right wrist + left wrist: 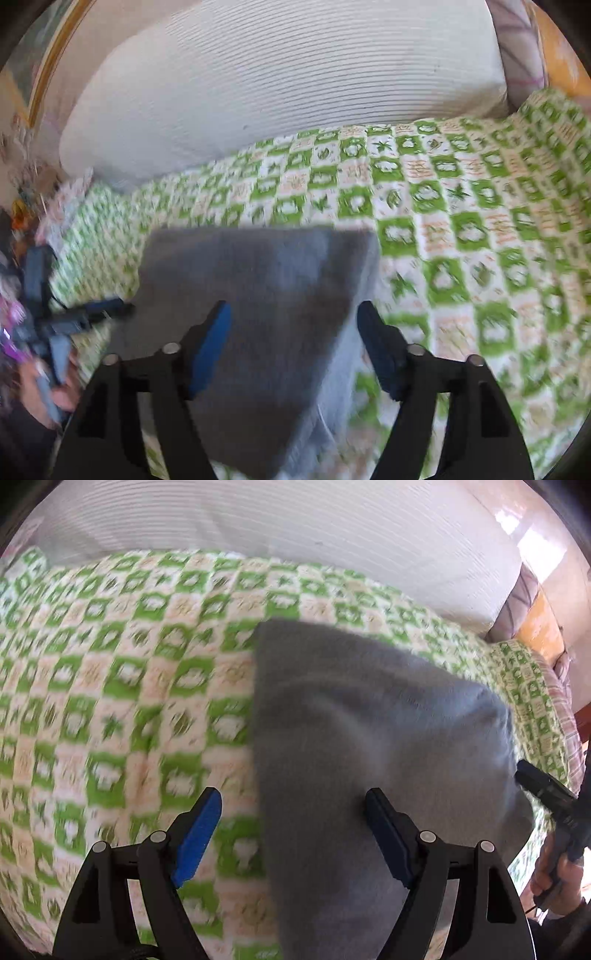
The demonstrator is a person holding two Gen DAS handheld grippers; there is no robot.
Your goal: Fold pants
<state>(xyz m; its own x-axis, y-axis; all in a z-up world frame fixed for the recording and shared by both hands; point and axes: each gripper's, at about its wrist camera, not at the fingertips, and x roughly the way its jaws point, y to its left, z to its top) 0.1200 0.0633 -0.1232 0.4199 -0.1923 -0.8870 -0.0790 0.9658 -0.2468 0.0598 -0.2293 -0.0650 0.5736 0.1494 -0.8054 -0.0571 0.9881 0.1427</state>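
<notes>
The grey pants (pixel 373 738) lie folded into a compact block on the green-and-white patterned bedspread (pixel 110 672). My left gripper (pixel 293 834) is open above the block's left edge, its blue pads holding nothing. In the right wrist view the pants (pixel 266 295) lie below my right gripper (pixel 293 343), which is open and empty over their right part. The right gripper also shows in the left wrist view (pixel 546 790) at the pants' right side, and the left gripper shows in the right wrist view (pixel 74 317) at their left side.
A large white ribbed pillow (pixel 280 74) lies along the far side of the bed. A striped cushion (pixel 517 602) and an orange frame (pixel 543 627) stand at the far right. The bedspread (pixel 480 221) extends on both sides of the pants.
</notes>
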